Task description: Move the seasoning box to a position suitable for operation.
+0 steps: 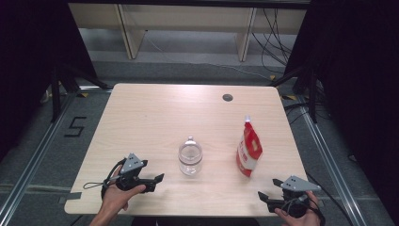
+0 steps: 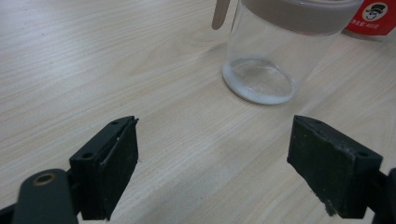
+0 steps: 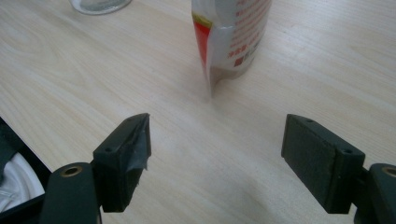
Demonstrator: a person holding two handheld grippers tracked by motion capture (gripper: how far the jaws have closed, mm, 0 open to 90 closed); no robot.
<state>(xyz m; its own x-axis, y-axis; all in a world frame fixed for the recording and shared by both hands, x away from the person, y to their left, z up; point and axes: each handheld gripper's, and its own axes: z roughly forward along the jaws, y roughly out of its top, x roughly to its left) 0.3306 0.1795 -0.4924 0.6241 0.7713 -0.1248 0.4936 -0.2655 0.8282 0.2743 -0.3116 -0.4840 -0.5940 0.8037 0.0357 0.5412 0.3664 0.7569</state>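
Two grippers are held low at the near edge of the table point(image 1: 141, 108), the left gripper point(image 1: 157, 181) and the right gripper point(image 1: 263, 197) both with jaws spread wide and nothing between them. Just beyond the left gripper, a clear glass jar point(image 1: 190, 158) is seen standing upright near the table's middle, a thin white residue on its bottom. Farther right, ahead of the right gripper, a red-and-white pouch point(image 1: 249, 149) is stood upright, well apart from the jar.

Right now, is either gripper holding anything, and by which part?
Nothing is held: left gripper and right gripper are open, apart from the clear glass jar and red-and-white pouch.
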